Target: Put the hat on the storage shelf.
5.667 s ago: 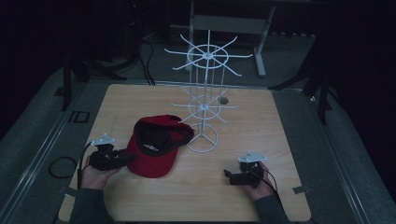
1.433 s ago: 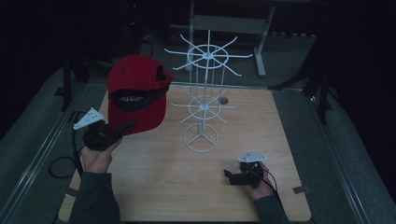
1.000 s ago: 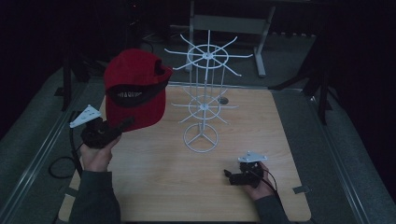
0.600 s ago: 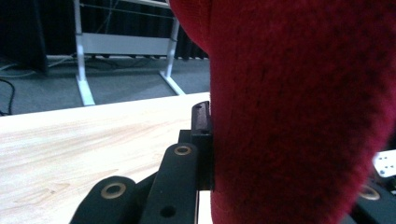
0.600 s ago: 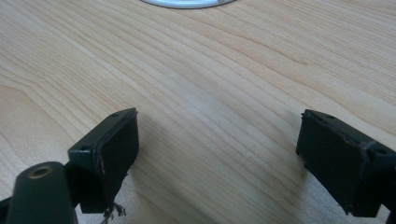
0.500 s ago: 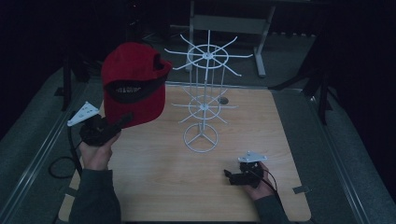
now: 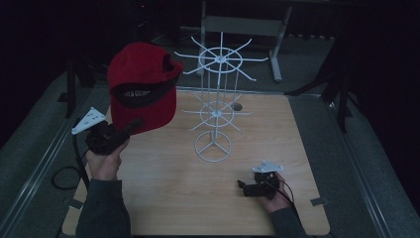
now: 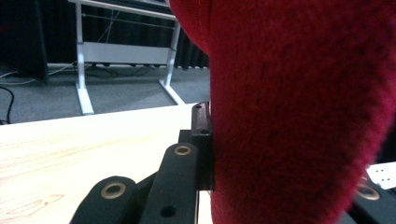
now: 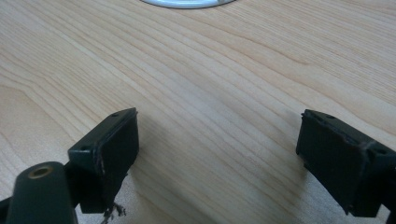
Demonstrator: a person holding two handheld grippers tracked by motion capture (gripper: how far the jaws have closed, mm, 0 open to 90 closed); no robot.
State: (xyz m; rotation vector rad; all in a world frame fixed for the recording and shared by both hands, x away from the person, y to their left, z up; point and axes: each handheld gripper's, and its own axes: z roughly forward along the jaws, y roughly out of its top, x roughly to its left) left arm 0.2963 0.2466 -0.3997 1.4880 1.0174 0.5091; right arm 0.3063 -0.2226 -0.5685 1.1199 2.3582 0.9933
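Dark floor and black drapes surround the pale wooden table (image 7: 163, 198), and behind it I see a grey metal frame (image 7: 242, 25) on two legs. My left gripper (image 7: 130, 126) is raised above the table's left edge, its jaws clamped on the lower rim of a red cap (image 7: 143, 84). I hold the cap up in the air with its crown toward the high camera and its black inner band with white lettering facing down toward me. In the left gripper view the red fabric (image 8: 299, 107) is pressed against one black jaw, and the other jaw is hidden behind the cloth. A white wire rack (image 7: 216, 99) stands upright near the middle of the table, with a round base and two rings of spokes; the cap hangs just to its left, apart from the upper spokes. My right gripper (image 7: 242, 186) rests low on the table near the front right, well away from the cap. In the right gripper view its jaws (image 9: 219, 154) stand wide apart with bare wood between them, and the rack's white base (image 9: 187, 3) shows at the top edge.
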